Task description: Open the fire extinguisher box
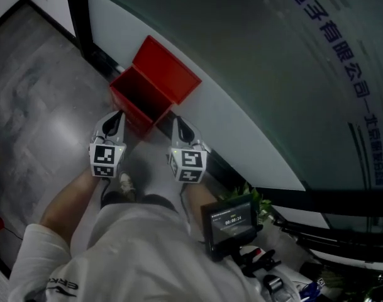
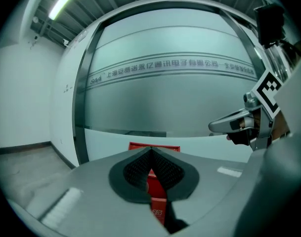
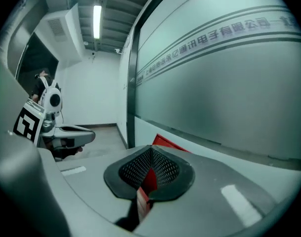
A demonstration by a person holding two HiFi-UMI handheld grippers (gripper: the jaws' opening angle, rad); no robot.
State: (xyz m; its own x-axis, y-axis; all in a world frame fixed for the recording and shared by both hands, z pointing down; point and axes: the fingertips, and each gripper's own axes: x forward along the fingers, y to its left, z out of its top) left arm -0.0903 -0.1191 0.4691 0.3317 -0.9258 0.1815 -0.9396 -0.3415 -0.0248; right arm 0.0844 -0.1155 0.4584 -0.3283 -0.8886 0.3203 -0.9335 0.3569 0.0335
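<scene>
The fire extinguisher box (image 1: 155, 87), red, stands on the grey floor (image 1: 34, 106) at the foot of the glass wall (image 1: 273, 74), just beside a black frame post (image 1: 78, 11). Its lid (image 1: 172, 68) is swung back on the wall side, and the compartment (image 1: 139, 98) lies open toward the person; what is inside cannot be made out. The left tool (image 1: 118, 116) and the right tool (image 1: 177, 122) sit side by side just in front of the box, tips pointing at its near edge. Whether they touch it cannot be told. In the left gripper view the left tool (image 2: 151, 151) has its pads meeting at the tip with nothing held, and the red box (image 2: 154, 146) shows beyond them. The right tool (image 2: 224, 126) appears at the right edge of that view. In the right gripper view the right tool (image 3: 151, 149) is likewise closed and empty, with the box (image 3: 166, 142) ahead against the wall and the left tool (image 3: 81, 134) at the left. Each tool carries its marker cube, left (image 1: 106, 159) and right (image 1: 190, 164). The glass wall is frosted and bears a line of blue characters. At the person's right are a small device with a lit screen (image 1: 229, 222) and green plant leaves (image 1: 259, 200).
</scene>
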